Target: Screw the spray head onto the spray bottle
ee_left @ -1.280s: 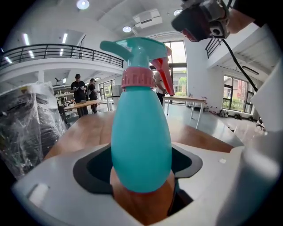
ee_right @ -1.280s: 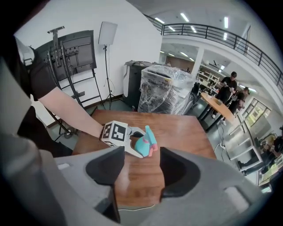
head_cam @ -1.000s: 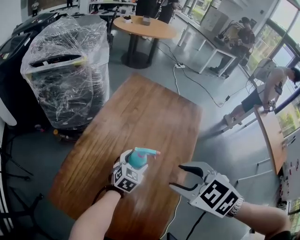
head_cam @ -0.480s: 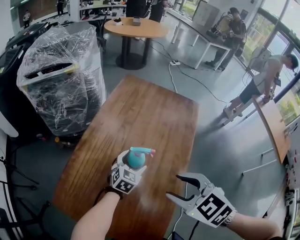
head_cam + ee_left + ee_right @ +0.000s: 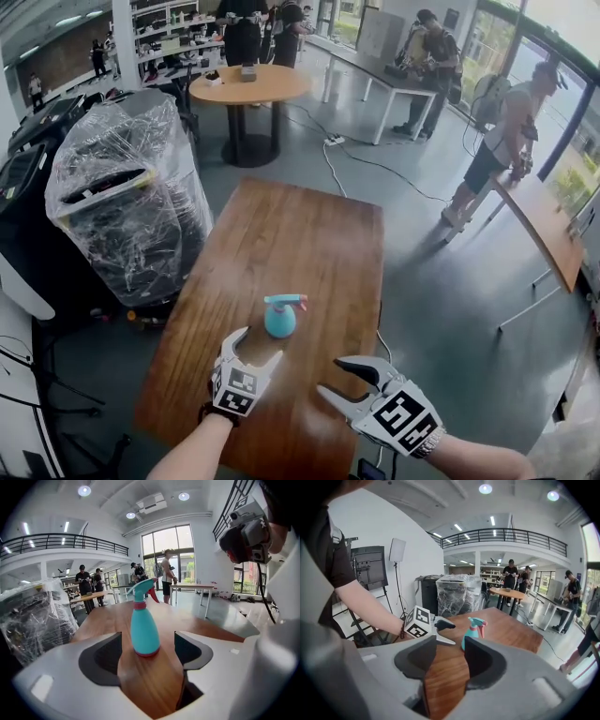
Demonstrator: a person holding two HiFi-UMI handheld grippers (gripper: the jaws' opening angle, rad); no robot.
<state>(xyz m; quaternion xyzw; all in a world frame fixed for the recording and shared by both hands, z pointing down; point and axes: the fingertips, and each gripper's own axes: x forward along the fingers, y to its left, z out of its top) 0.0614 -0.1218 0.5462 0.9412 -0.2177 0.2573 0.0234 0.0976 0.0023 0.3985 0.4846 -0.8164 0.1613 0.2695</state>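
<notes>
A teal spray bottle [image 5: 280,319] stands upright on the wooden table [image 5: 300,234], its teal head with a pink trigger and pink collar sitting on top. My left gripper [image 5: 258,344] hangs just short of it, open and empty; its jaws have just been closing. In the left gripper view the bottle [image 5: 143,625] stands ahead of the jaws, untouched. My right gripper [image 5: 330,377] is open and empty near the table's right front edge; its jaws have also just been closing. The right gripper view shows the bottle [image 5: 471,633] and the left gripper [image 5: 447,632] beyond its jaws.
A black cart wrapped in plastic film [image 5: 131,206] stands left of the table. A round table [image 5: 246,86] is at the back. Another wooden table [image 5: 544,230] and several people are at the far right. A cable [image 5: 356,159] lies on the floor.
The left gripper has let go of the bottle and drawn back toward me; the bottle now stands alone on the table. The right gripper has shifted left, and its jaws look narrower.
</notes>
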